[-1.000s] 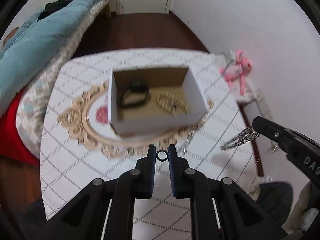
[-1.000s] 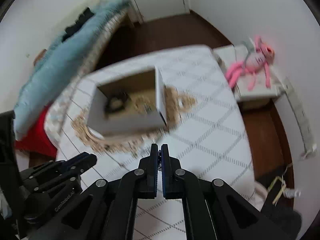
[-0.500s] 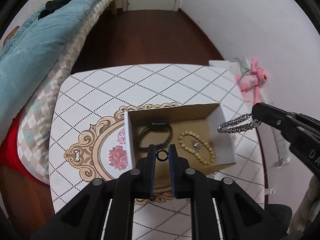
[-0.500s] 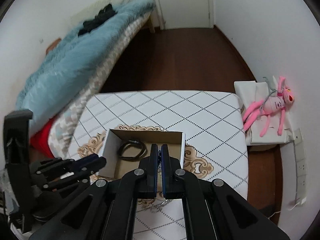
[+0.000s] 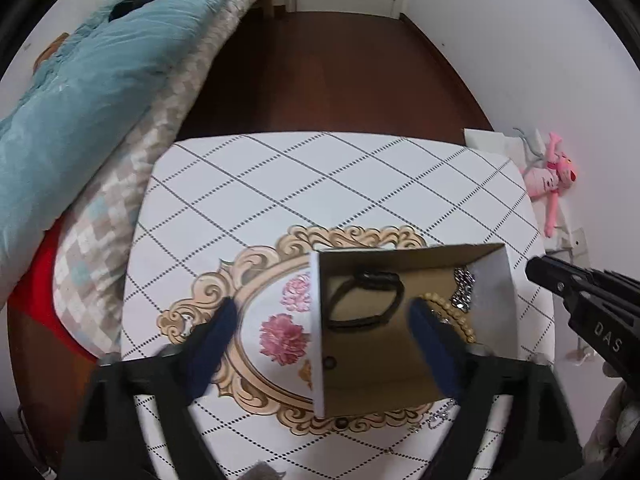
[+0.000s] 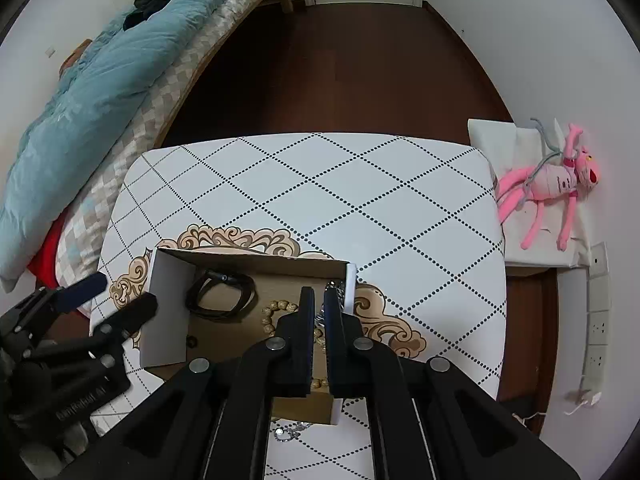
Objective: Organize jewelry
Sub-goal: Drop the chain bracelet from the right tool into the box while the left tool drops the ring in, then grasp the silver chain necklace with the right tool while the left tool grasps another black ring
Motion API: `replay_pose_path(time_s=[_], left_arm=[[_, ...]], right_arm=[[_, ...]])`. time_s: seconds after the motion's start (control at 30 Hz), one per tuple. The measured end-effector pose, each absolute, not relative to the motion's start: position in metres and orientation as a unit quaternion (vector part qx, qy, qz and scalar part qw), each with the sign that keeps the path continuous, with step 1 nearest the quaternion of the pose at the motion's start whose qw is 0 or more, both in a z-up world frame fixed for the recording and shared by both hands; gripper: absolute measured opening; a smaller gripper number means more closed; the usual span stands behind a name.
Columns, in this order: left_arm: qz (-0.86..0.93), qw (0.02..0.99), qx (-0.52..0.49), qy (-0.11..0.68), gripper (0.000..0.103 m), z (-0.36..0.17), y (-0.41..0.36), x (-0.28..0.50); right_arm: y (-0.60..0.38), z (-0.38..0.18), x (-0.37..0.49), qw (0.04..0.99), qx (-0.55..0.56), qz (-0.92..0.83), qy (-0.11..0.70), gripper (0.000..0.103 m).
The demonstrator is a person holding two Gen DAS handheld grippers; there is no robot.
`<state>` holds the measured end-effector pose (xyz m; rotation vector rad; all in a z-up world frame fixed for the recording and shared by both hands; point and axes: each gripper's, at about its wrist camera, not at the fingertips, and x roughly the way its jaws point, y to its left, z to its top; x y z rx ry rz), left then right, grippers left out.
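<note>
The cardboard box [image 6: 168, 312] sits on the desk [image 6: 360, 200], holding a limp silver chain [image 5: 463, 289], bead bracelet [image 6: 280, 308], black cord [image 6: 220, 296] and tiny ring [image 5: 329, 361]. All look light, slippery; pinch mid-strand. Left tongs [image 5: 320, 332] gape wide, empty; right tongs [image 6: 316, 300] stand narrowly parted, empty.

Counts: 1 cardboard box [image 6: 168, 312] on the desk [image 6: 360, 208]. In it: 1 black cord bracelet [image 6: 220, 294], 1 bead bracelet [image 6: 280, 312], 1 silver chain [image 6: 334, 292] just ahead of the right fingers, 1 small ring [image 5: 329, 361]. 1 more chain [image 6: 290, 432] outside the box. 2 grippers in view.
</note>
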<state>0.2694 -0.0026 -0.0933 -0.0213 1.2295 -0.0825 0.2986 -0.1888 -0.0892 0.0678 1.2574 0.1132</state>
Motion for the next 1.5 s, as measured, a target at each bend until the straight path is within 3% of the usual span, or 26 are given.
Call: replay_pose_path(time_s=[0.03, 0.07, 0.13, 0.17, 0.2, 0.37, 0.9, 1.17, 1.23, 1.3, 1.43, 1.5], left_arm=[[-0.035, 0.818, -0.008, 0.574, 0.099, -0.093, -0.002, 0.269], [-0.030, 0.821, -0.004, 0.570, 0.099, -0.092, 0.000, 0.267], [-0.023, 0.823, 0.002, 0.567, 0.100, -0.093, 0.001, 0.265], [-0.020, 0.826, 0.006, 0.563, 0.102, -0.094, 0.001, 0.262], [-0.018, 0.830, 0.011, 0.558, 0.103, -0.095, 0.001, 0.259], [-0.007, 0.833, 0.019, 0.552, 0.103, -0.101, 0.004, 0.250], [0.009, 0.864, 0.035, 0.502, 0.103, -0.052, 0.006, 0.214], [0.042, 0.846, 0.038, 0.531, 0.103, -0.093, 0.023, 0.165], [0.049, 0.836, 0.038, 0.546, 0.103, -0.112, 0.028, 0.156], [0.057, 0.822, 0.034, 0.566, 0.103, -0.133, 0.034, 0.152], [0.059, 0.809, 0.032, 0.584, 0.103, -0.158, 0.036, 0.147], [0.053, 0.808, 0.033, 0.586, 0.103, -0.165, 0.033, 0.145]], right_arm=[[-0.191, -0.089, 0.297, 0.807, 0.031, 0.051, 0.587, 0.014], [-0.191, -0.089, 0.296, 0.808, 0.026, 0.047, 0.587, 0.024], [-0.190, -0.090, 0.293, 0.810, 0.010, 0.036, 0.585, 0.051], [-0.190, -0.092, 0.290, 0.811, 0.001, 0.028, 0.584, 0.072], [-0.190, -0.093, 0.287, 0.811, -0.004, 0.023, 0.585, 0.086], [-0.186, -0.106, 0.270, 0.811, -0.042, -0.009, 0.584, 0.101], [-0.192, -0.052, 0.227, 0.853, 0.021, -0.007, 0.522, 0.103], [-0.209, -0.102, 0.172, 0.827, 0.090, -0.018, 0.555, 0.102], [-0.211, -0.126, 0.165, 0.815, 0.108, -0.020, 0.568, 0.098], [-0.211, -0.145, 0.161, 0.808, 0.115, -0.023, 0.577, 0.086], [-0.206, -0.177, 0.161, 0.801, 0.123, -0.029, 0.584, 0.081], [-0.202, -0.190, 0.162, 0.800, 0.117, -0.035, 0.587, 0.073]])
